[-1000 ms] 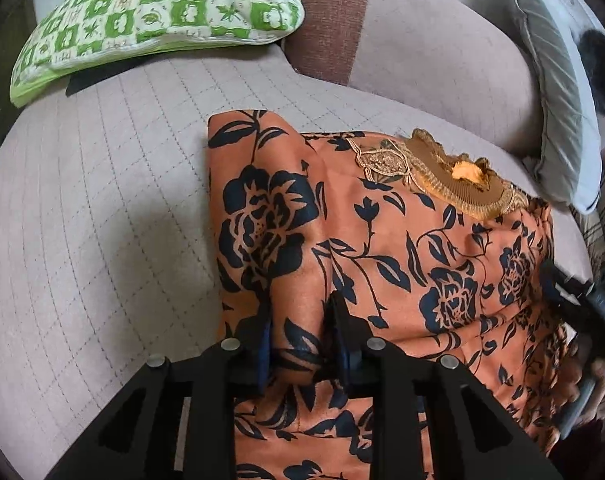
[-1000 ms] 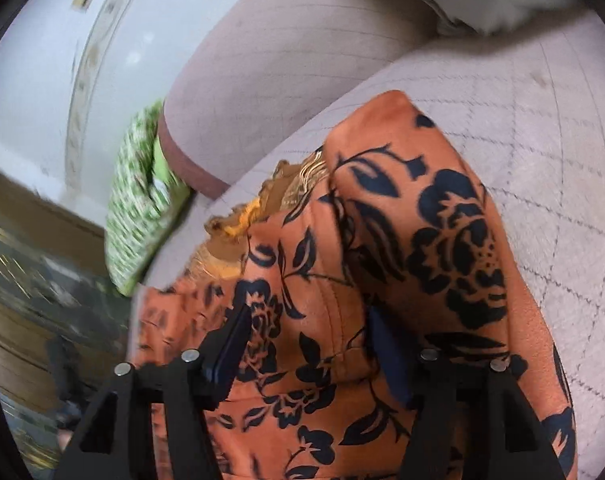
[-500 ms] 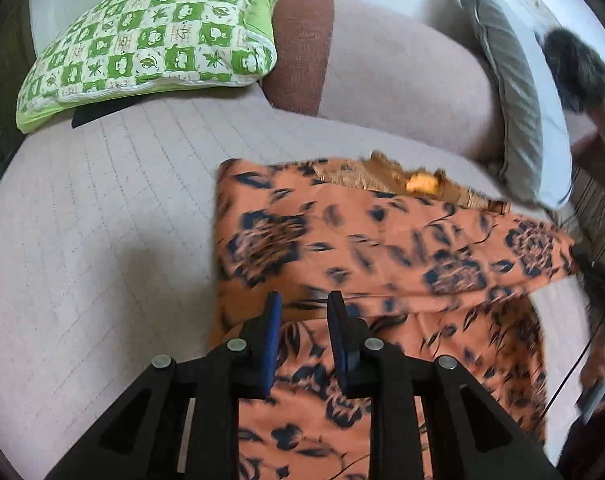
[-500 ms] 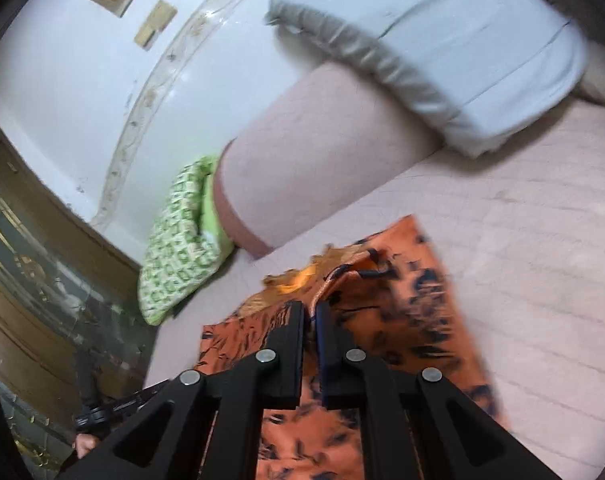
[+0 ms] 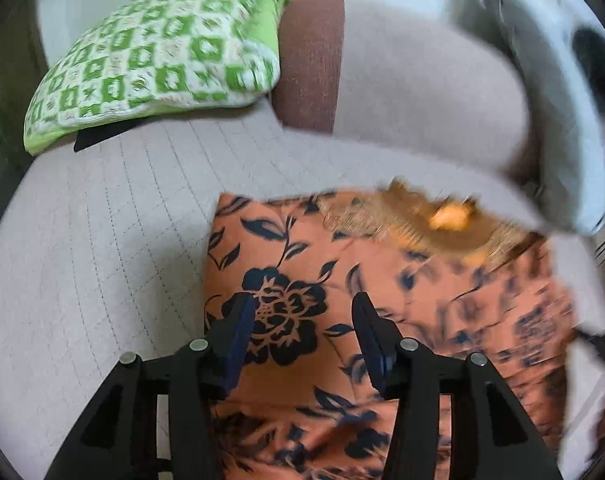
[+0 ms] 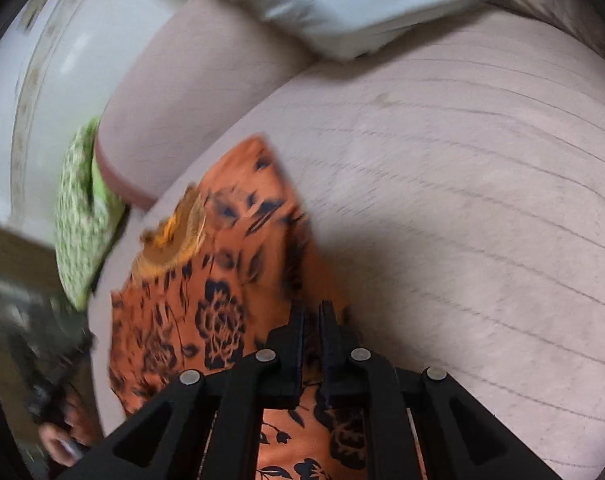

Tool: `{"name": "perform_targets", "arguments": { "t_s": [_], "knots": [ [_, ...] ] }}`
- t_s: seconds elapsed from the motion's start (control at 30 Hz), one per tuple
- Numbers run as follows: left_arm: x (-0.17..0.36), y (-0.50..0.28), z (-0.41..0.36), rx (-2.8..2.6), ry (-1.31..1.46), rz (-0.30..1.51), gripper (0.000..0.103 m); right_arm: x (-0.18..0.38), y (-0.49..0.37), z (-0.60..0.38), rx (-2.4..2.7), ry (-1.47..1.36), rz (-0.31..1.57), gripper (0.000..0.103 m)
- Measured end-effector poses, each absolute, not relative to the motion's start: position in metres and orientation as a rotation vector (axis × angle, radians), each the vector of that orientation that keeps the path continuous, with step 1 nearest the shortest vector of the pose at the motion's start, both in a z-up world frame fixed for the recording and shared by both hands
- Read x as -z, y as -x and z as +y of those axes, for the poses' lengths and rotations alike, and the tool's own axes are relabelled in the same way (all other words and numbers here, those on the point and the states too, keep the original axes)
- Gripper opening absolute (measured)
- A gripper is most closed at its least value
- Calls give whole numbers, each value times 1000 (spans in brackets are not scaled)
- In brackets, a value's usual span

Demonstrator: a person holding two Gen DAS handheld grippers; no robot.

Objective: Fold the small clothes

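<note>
Orange garment [image 5: 382,300] with dark floral print, apparently folded, on sofa seat [image 5: 102,240]

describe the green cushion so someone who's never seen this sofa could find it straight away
Start at the pale quilted sofa seat where the orange floral garment lies. Follow the seat to its far end beside the reddish-brown backrest edge; the green cushion leans there. It alone has a green-and-white checked pattern; the other cushion is plain grey.

No readable text, labels, brands, numbers or signs appear in either wrist view.
</note>
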State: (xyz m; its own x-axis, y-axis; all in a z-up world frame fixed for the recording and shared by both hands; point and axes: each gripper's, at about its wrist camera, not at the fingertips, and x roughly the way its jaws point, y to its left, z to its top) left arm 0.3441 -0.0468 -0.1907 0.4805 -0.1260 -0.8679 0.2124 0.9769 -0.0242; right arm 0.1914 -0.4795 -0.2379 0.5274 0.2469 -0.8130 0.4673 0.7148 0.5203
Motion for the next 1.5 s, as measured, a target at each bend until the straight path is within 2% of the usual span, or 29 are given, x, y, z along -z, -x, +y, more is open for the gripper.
{"name": "perform_targets", "arguments": {
  "t_s": [0.1, 0.2, 0.33, 0.4, 0.43, 0.5, 0.6, 0.73, 0.87, 0.9, 0.97, 1.03, 1.13, 1.27, 1.3, 1.37, 1.4, 1.5],
  "knots": [
    [240, -348, -49, 140, -237, 1198, 54, 226, -175, -506, 235, -831, 934, 10],
    [237, -341, -39, 160, -198, 1143, 56, 219, -178, -497, 103, -885, 877, 10],
    [224, -330, -26, 170, -139, 1133, 56, 226, -201, -446, -50, -783, 935, 10],
    [217, -321, -18, 177, -112, 1115, 56, 251, -215, -426, -20, -704, 1056, 10],
    [211, -311, -12, 172, -105, 1100, 56, 269, -218, -424, 10, -705, 1123, 7],
    [205, -294, -6, 175, -91, 1086, 56, 279, -211, -429, 17, -806, 1074, 7],
    [196, -256, 13, 182, -67, 1092, 56, 254, -200, -430, -18, -800, 1062, 9],
    [192, -186, 51, 184, 6, 1155, 70, 204, -160, -422, -107, -763, 936, 9],
    [183, -121, 87, 160, 44, 1155, 70, 160, -89, -417, -209, -746, 785, 10],
    [182, -111, 92, 149, 43, 1146, 70, 150, -62, -418, -234, -732, 761, 12],
    [179, -83, 104, 129, 31, 1119, 71, 137, -21, -422, -227, -671, 763, 30],
    [179, -63, 115, 125, 32, 1105, 71, 133, 16, -429, -170, -635, 782, 80],
    [179, -47, 128, 120, 61, 1094, 71, 144, 77, -442, -147, -712, 757, 82],
    [175, -32, 135, 143, 99, 1064, 70, 185, 118, -454, -122, -846, 813, 82],
    [173, -30, 135, 149, 99, 1050, 67, 198, 125, -457, -118, -902, 824, 81],
    [170, -25, 133, 175, 89, 1012, 41, 219, 126, -457, -117, -984, 832, 79],
    [169, -24, 133, 186, 87, 1004, 38, 227, 128, -458, -108, -1008, 842, 76],
    [172, -25, 139, 193, 132, 1002, 38, 248, 123, -452, -96, -1031, 885, 71]
  ]
}}
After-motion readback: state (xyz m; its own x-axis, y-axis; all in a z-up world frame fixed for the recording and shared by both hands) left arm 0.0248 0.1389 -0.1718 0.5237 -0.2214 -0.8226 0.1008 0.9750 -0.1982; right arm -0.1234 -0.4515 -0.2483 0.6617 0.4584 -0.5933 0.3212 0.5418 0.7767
